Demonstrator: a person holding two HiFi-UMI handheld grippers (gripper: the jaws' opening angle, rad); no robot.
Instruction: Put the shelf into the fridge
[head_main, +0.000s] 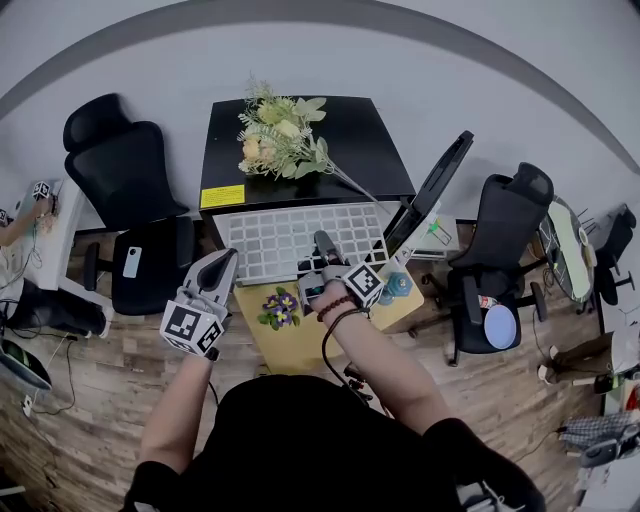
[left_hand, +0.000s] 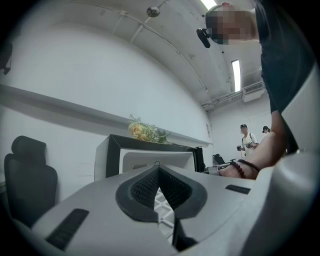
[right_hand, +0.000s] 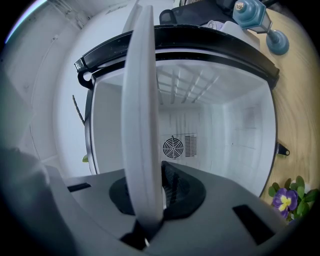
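Closest to us are the person's forearms, each holding a gripper above a low wooden table (head_main: 300, 345). The right gripper (head_main: 328, 250) has its jaws clamped on the front edge of the white grid shelf (head_main: 285, 240), which its own view shows edge-on between the pads, with the fridge's white interior straight ahead. The left gripper (head_main: 225, 262) sits at the shelf's near left corner with its jaw tips drawn together. Grid shows through the slit beneath, and we cannot tell whether it is pinched. We see the shelf lying level at the open front of the black fridge (head_main: 300, 130), with the door (head_main: 435, 185) swung out to the right and flowers (head_main: 280, 135) on top.
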